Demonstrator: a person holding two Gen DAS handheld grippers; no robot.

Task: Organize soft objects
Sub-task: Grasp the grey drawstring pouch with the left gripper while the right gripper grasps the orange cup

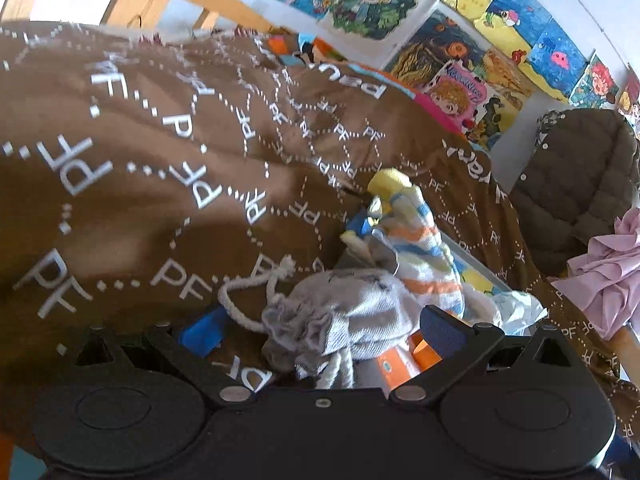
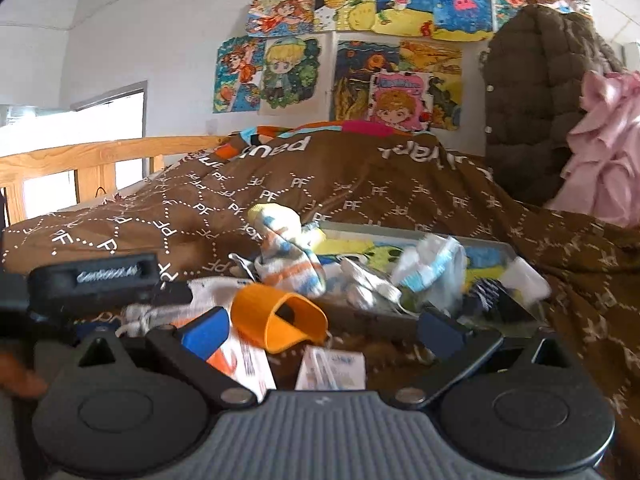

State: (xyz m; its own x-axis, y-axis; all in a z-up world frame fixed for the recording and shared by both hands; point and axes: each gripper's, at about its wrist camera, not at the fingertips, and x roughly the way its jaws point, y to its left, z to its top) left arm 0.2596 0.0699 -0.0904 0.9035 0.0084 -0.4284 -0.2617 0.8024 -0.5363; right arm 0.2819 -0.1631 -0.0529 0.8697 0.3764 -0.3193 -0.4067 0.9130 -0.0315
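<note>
In the left wrist view a grey drawstring pouch point(image 1: 348, 312) lies on the brown blanket point(image 1: 140, 168). It sits between the wide-apart fingers of my left gripper point(image 1: 322, 328), which is open and touches nothing that I can see. Beyond the pouch a striped sock point(image 1: 424, 252) with a yellow toe lies crumpled. My right gripper point(image 2: 323, 332) is open too, with an orange plastic cup point(image 2: 280, 316) lying on its side between the fingers. In that view the same striped sock point(image 2: 288, 256) lies further back.
A flat tray point(image 2: 404, 232) with a colourful picture holds a plastic bag point(image 2: 436, 268) and small items. Two small cardboard boxes point(image 2: 332, 368) lie by the right gripper. A brown quilted jacket point(image 2: 536, 80) and a pink garment point(image 2: 604, 152) hang at the right. A wooden bed rail point(image 2: 80, 160) runs along the left.
</note>
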